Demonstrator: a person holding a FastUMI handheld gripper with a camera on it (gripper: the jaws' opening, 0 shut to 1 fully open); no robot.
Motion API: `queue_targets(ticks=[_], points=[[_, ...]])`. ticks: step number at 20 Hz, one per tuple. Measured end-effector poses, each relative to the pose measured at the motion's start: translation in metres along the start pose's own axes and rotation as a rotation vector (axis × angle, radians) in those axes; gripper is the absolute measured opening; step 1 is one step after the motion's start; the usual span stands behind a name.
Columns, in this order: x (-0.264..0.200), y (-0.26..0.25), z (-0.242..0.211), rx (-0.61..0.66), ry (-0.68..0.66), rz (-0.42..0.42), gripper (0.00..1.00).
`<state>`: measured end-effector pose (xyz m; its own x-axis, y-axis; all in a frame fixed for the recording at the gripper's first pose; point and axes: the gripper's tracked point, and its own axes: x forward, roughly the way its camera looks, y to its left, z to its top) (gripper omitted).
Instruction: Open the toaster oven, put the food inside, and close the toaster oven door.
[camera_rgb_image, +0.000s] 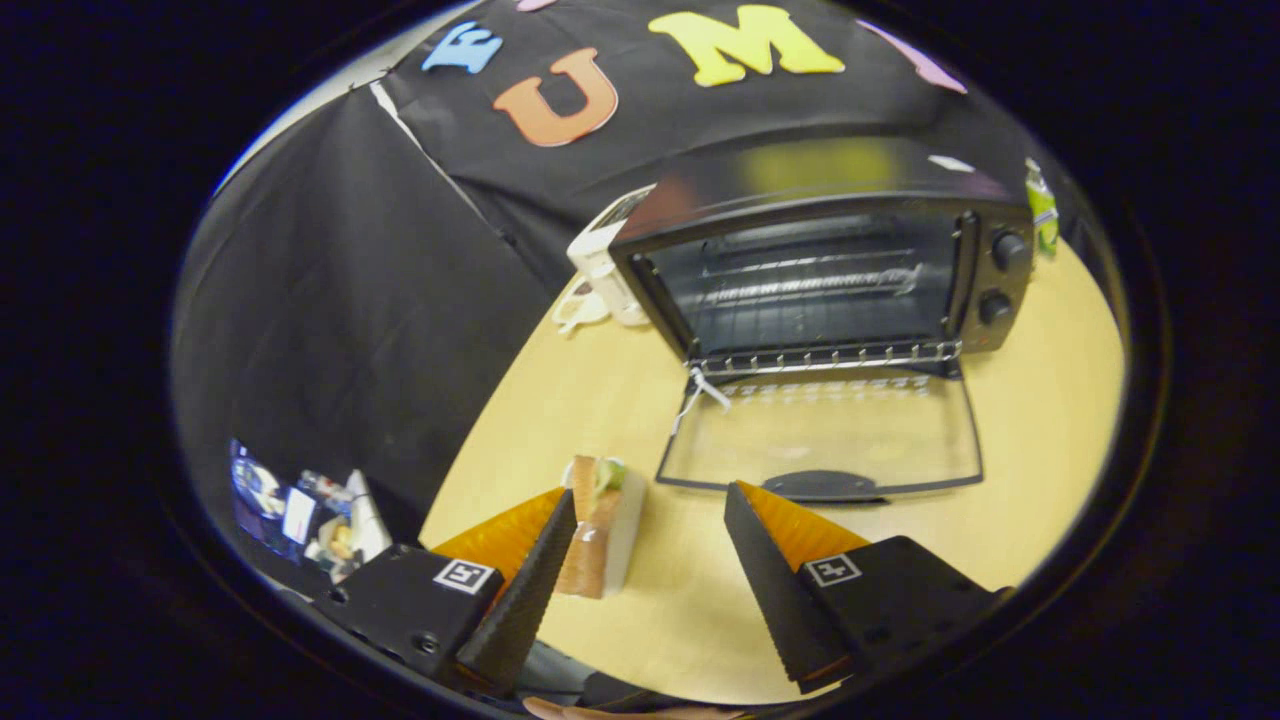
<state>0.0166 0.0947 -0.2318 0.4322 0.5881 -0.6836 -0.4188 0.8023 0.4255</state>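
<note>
The tool (650, 520) hangs released, fingers spread, with the sandwich (597, 535) lying on the worktop (1040, 400) against its left finger. Beyond, the toaster oven (830, 260) stands with its door (825, 435) folded down: opening done, loading and closing apparently remain.

Gripper (650, 500): black body, fingers (530, 590) spread apart, black ribbed inner faces with orange backing; each carries a white square tag with a black marker pattern.

Sandwich (600, 535), against the left finger's inner side: tan-brown crust, white bread, pale green filling at its far end.

Table (1040, 420): light yellow wood tone.

Toaster oven (830, 260), beyond the fingers: black casing, dark interior, silver wire rack, two black knobs. Its door (820, 440), lying open just ahead of the fingertips: clear glass, black frame, black handle.

White appliance (600, 265) left of the oven. Green packet (1042, 210) right of it.
</note>
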Motion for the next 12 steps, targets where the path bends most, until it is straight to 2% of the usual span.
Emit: queue_targets(ticks=[1, 6, 11, 12], points=[[0.004, 0.006, -0.002, 0.012, 0.052, 0.032, 0.94], [0.023, 0.012, -0.005, 0.04, 0.235, 0.091, 0.85], [0.033, 0.017, -0.018, 0.074, 0.337, 0.103, 0.58], [0.034, 0.018, -0.019, 0.071, 0.346, 0.107, 0.56]])
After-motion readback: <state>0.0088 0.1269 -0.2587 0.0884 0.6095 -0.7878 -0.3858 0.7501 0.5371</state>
